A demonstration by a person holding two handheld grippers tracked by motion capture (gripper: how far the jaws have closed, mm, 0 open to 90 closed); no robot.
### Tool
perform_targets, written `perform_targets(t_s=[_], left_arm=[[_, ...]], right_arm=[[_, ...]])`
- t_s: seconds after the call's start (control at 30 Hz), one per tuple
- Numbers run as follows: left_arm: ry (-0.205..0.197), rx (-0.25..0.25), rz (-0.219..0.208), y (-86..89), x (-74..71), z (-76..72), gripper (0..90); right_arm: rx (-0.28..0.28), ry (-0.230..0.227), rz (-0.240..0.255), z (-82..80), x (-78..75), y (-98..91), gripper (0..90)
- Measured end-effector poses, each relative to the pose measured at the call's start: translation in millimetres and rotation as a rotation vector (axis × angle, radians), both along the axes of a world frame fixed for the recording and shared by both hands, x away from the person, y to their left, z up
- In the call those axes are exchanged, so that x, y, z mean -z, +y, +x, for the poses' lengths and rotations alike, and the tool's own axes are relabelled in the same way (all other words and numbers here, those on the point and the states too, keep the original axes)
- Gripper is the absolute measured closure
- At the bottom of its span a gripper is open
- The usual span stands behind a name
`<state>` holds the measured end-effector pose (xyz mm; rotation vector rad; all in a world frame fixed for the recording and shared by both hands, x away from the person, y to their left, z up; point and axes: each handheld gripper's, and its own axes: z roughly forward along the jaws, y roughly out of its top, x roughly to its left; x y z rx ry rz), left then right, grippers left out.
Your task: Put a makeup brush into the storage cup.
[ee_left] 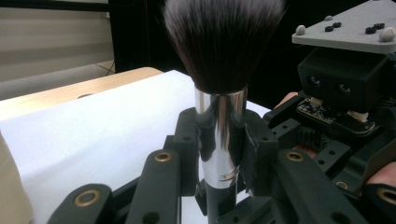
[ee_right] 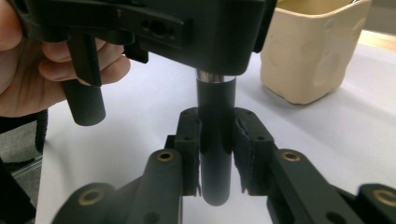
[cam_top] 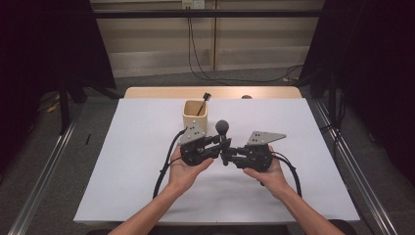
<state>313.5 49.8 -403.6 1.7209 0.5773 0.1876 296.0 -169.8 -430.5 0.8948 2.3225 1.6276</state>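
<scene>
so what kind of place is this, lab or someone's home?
Most likely a lab or recording rig, not a home: a table under a plain white sheet, black curtains at both sides, metal floor rails, and loose cables running to a wall socket.

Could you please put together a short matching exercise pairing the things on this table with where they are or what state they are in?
Things:
1. makeup brush
2. beige cup
3. left gripper
4. right gripper

Places or states:
A. clamped on the brush's black handle
B. standing on the white sheet behind both grippers, with a small dark brush in it
C. clamped on the brush's silver ferrule
D. upright between both grippers, bristles on top

Pairs: 1-D, 2-B, 3-C, 4-A
</scene>
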Motion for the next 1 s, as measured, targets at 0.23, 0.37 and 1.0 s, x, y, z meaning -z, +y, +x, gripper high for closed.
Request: perform_targets(t_s=[0.23, 0.37, 1.0], left_arm=[[0.003, 0.001, -0.001, 1.7, -0.9, 1.7, 71.1], [0.008, 0.001, 0.0, 2.4, -0.5, 3.2, 71.1], [0.018, -0.03, 0.008, 9.1, 0.0, 8.5, 71.0]], right_arm=[[0.0, -0.003, 0.012, 0.1, -1.7, -0.8, 66.4], [0.001, 0.003, 0.017, 0.4, -1.5, -1.0, 58.0], [0.054, 0.046, 0.023, 6.0, -1.2, -8.9, 16.7]])
